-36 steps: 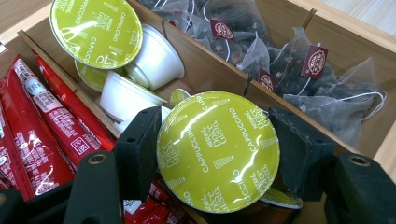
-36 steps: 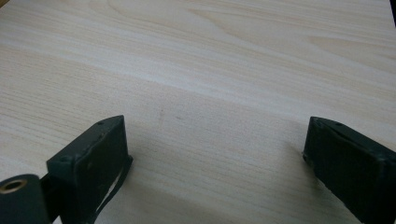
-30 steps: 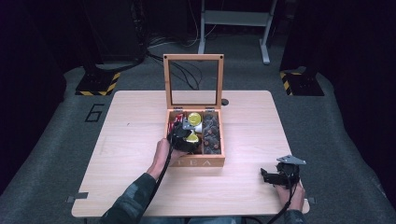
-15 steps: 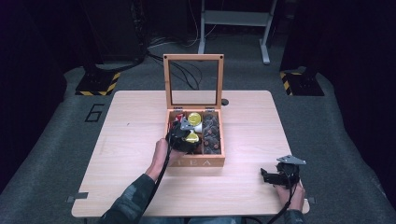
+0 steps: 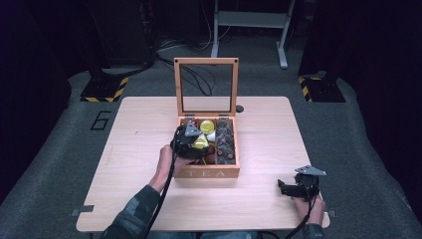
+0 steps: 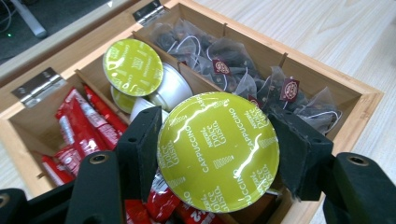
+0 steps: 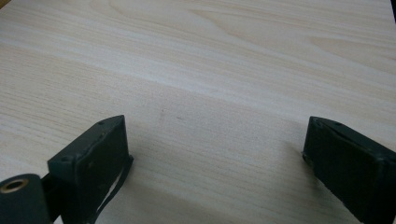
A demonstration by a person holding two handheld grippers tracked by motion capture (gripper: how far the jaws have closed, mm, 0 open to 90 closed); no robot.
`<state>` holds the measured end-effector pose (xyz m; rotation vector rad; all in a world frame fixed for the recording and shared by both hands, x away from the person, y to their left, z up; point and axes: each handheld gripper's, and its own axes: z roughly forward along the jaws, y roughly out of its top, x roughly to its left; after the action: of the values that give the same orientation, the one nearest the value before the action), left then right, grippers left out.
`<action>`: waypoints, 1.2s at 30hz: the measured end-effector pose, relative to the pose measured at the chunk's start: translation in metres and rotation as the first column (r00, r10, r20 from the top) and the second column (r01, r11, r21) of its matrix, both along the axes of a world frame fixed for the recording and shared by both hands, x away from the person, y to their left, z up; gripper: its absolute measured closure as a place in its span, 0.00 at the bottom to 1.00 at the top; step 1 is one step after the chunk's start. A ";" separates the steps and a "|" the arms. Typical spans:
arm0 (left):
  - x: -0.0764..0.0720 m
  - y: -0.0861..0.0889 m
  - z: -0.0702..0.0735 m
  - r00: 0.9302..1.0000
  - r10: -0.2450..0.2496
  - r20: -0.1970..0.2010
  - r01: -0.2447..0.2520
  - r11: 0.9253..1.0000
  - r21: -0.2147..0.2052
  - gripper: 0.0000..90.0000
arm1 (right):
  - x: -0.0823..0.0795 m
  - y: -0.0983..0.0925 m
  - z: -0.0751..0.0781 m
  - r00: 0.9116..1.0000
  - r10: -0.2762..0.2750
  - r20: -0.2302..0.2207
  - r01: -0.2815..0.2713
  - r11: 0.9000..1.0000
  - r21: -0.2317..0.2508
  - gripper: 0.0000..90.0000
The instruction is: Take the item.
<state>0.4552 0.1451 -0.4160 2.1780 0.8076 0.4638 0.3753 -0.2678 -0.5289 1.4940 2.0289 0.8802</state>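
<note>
A wooden tea box (image 5: pixel 207 173) with its glass lid up stands mid-table. My left gripper (image 6: pixel 217 140) is over the box, shut on a coffee capsule (image 6: pixel 218 150) with a green foil top marked Cappuccino. In the high view the left gripper (image 5: pixel 191 140) hovers over the box's left and middle compartments. Another green-topped capsule (image 6: pixel 132 66) lies in the middle compartment on white capsules. Red sachets (image 6: pixel 79 125) fill the left compartment, tea bags (image 6: pixel 224 70) the right one. My right gripper (image 5: pixel 289 188) rests near the table's front right corner, open, with bare wood between its jaws (image 7: pixel 215 140).
The pale wooden table (image 5: pixel 129 149) has bare room left and right of the box. A small dark disc (image 5: pixel 240 108) sits behind the box. Dark floor, cables and a metal stand (image 5: pixel 249 30) lie beyond the far edge.
The left gripper with the capsule has shifted slightly toward the far side of the box. The right gripper has stayed put.
</note>
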 end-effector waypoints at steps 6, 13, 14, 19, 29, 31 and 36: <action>-0.005 0.012 0.008 1.000 0.015 0.018 -0.015 1.000 -0.008 0.42 | 0.000 0.000 0.000 1.000 -0.002 -0.001 0.002 1.000 0.001 0.07; -0.008 0.033 0.018 0.998 0.053 0.037 -0.052 0.998 -0.027 0.42 | 0.000 0.000 0.000 1.000 0.000 -0.001 0.000 1.000 0.001 0.07; -0.009 0.036 0.020 0.998 0.055 0.034 -0.054 0.998 -0.029 0.42 | 0.000 0.000 0.000 1.000 0.002 0.000 -0.002 1.000 0.001 0.07; -0.009 0.052 0.026 0.995 0.086 0.046 -0.085 0.996 -0.031 0.42 | 0.000 0.000 0.000 1.000 0.001 0.000 -0.001 1.000 0.001 0.07; -0.011 0.084 0.029 0.987 0.148 0.066 -0.144 0.988 -0.062 0.42 | 0.000 0.000 0.000 1.000 0.002 0.001 -0.002 1.000 0.000 0.07; -0.011 0.090 0.029 0.985 0.157 0.070 -0.152 0.986 -0.062 0.42 | 0.000 0.000 0.000 1.000 0.000 0.000 0.000 1.000 0.001 0.07; -0.011 0.103 0.029 0.980 0.184 0.070 -0.180 0.982 -0.062 0.42 | 0.000 0.000 0.000 1.000 0.000 0.001 0.000 1.000 0.001 0.07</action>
<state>0.4441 0.2486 -0.3866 2.0319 0.9710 0.6041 0.3754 -0.2678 -0.5289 1.4940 2.0286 0.8818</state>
